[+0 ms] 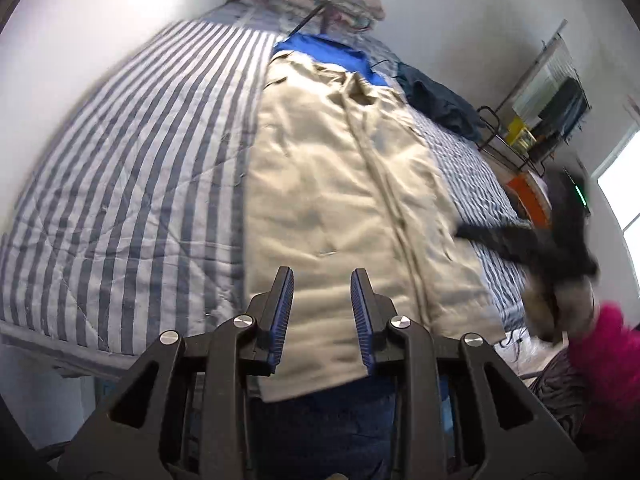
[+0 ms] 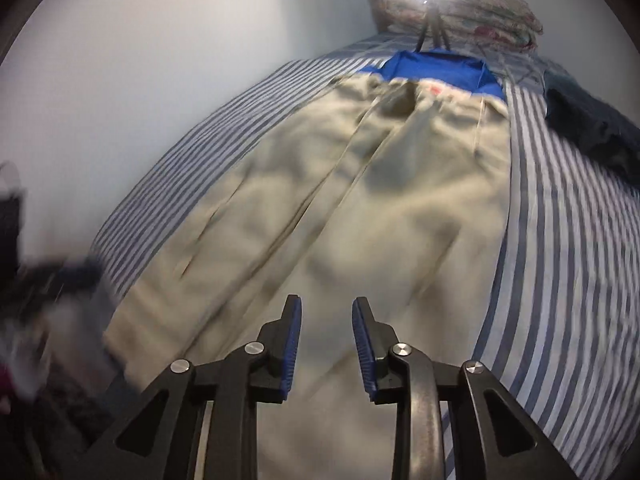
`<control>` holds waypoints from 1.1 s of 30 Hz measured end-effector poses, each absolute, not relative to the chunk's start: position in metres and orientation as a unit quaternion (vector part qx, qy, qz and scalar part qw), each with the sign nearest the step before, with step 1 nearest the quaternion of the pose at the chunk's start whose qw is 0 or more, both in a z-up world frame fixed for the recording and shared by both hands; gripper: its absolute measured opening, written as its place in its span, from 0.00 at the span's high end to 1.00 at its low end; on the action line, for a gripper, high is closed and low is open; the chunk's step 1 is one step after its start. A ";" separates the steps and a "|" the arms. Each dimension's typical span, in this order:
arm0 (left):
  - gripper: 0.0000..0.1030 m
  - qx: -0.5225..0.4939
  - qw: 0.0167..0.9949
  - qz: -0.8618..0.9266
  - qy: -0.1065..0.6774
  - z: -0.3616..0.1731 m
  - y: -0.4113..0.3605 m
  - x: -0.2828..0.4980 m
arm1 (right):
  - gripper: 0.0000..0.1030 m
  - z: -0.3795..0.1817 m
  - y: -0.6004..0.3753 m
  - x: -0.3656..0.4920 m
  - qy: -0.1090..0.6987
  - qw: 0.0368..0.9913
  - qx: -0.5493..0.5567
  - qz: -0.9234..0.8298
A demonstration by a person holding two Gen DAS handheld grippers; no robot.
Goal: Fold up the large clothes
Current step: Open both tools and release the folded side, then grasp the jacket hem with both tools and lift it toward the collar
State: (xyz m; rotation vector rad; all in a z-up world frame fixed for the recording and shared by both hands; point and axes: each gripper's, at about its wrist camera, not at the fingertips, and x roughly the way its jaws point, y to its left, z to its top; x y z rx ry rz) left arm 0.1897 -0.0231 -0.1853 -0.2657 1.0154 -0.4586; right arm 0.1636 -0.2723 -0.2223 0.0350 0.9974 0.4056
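Left gripper (image 1: 322,280) — jaws apart, empty, above the near hem. Right gripper (image 2: 326,308) — likewise parted, holding nothing. Beige coat (image 1: 344,184) — flat on striped bedspread (image 1: 132,168), long axis toward 12 o'clock, both claws equally near its hem; pale, quilted, centre placket closed, collar farthest over blue garment (image 1: 320,50).

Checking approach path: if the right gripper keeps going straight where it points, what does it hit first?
Most likely the beige jacket spread on the striped bed cover; nothing shows between the open right gripper and the cloth, though blur hides depth.
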 end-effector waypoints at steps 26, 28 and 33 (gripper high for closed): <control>0.43 -0.267 0.719 -0.212 0.605 -0.249 0.017 0.229 | 0.33 -0.243 -0.350 0.076 0.501 0.834 0.179 0.148; 0.43 -0.290 0.705 -0.213 0.610 -0.258 0.024 0.228 | 0.35 -0.256 -0.358 0.075 0.513 0.818 0.210 0.157; 0.43 -0.315 0.686 -0.235 0.613 -0.263 0.028 0.222 | 0.40 -0.278 -0.367 0.072 0.524 0.787 0.265 0.188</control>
